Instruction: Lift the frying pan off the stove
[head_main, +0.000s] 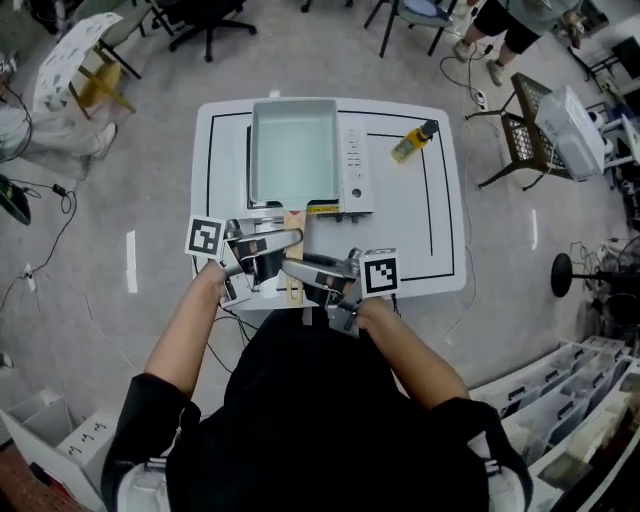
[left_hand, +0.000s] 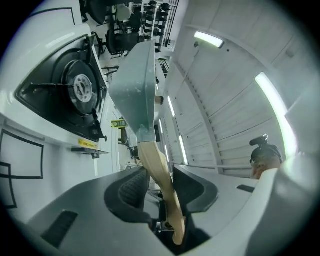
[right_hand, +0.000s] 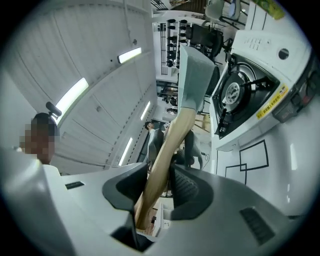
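Note:
A square pale-green frying pan (head_main: 293, 150) with a wooden handle (head_main: 294, 255) hangs over the white portable stove (head_main: 356, 170). Both gripper views show the pan (left_hand: 135, 85) (right_hand: 196, 75) raised clear of the bare burner (left_hand: 80, 90) (right_hand: 232, 92). My left gripper (head_main: 292, 239) is shut on the handle (left_hand: 160, 175) from the left. Just nearer me, my right gripper (head_main: 292, 268) is shut on the same handle (right_hand: 170, 145) from the right. The handle's end runs back between each pair of jaws.
The stove stands on a white table (head_main: 430, 220) marked with black lines. A yellow bottle (head_main: 413, 141) lies on the table right of the stove. Chairs, floor cables and storage bins (head_main: 560, 390) surround the table.

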